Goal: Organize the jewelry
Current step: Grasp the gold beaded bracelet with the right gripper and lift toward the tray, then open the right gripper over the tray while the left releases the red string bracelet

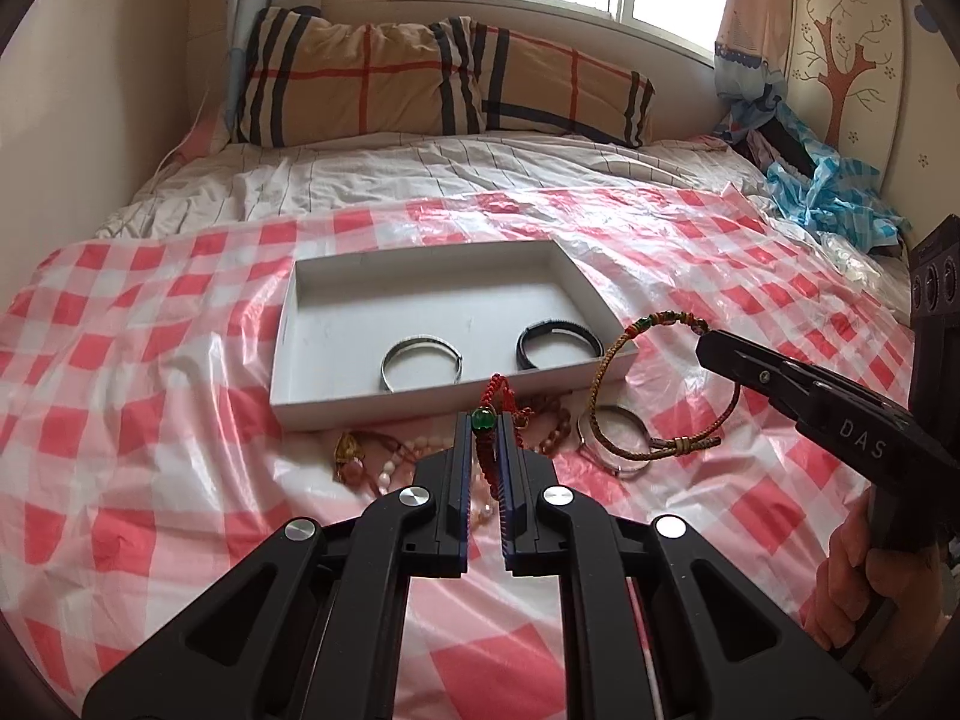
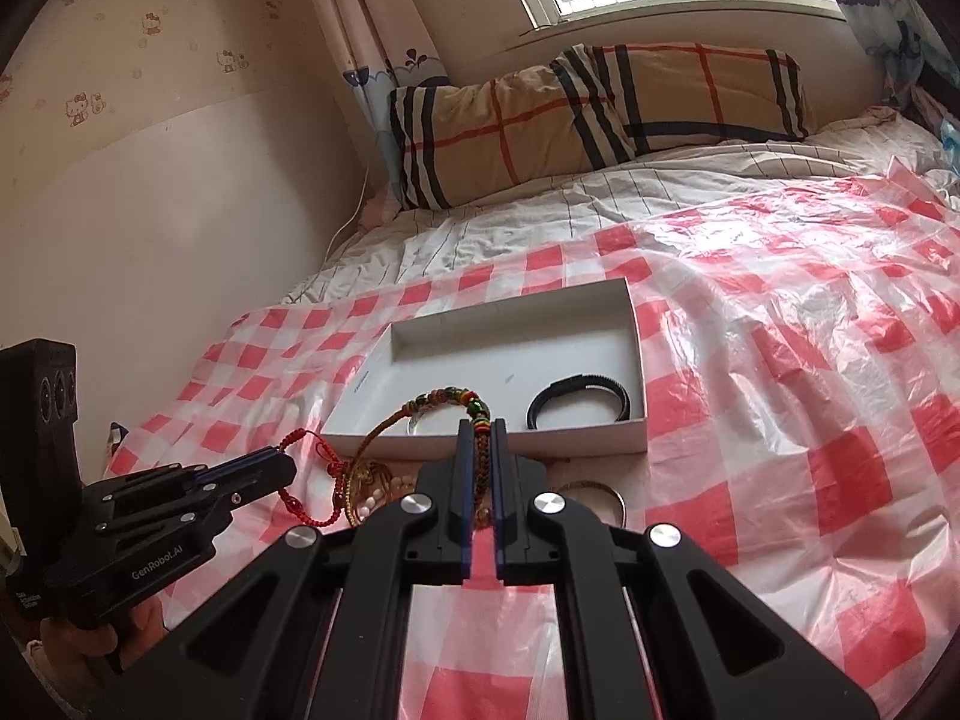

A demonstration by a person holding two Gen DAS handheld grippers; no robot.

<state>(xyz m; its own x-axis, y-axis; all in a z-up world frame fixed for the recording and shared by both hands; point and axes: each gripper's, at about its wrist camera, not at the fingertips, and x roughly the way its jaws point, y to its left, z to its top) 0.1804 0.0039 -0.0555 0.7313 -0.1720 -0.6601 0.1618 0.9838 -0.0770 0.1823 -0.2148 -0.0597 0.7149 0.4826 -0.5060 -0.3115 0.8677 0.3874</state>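
Left wrist view: left gripper (image 1: 491, 420) jaws clamp a red cord bracelet (image 1: 495, 396); right gripper (image 1: 708, 341) pinches a braided bracelet (image 1: 606, 378), which could snag the white box (image 1: 312, 414) rim.

You see a red-and-white checked plastic sheet (image 1: 180, 312) over a white bedsheet (image 1: 360, 180) ruled with thin dark lines. The tray (image 1: 288, 372) is plain white; in it lie a silver bangle (image 1: 421, 360) and a black bracelet (image 1: 559, 345). Your black left gripper (image 1: 483, 426), blue along its pads, pinches a red braided cord bracelet (image 1: 495, 396) with a green bead. Your right gripper (image 2: 480, 429), black too, grips a brown woven bracelet (image 2: 444, 399) banded green, red and yellow. The pillow (image 1: 420, 78) is tan plaid, striped navy, red and white.
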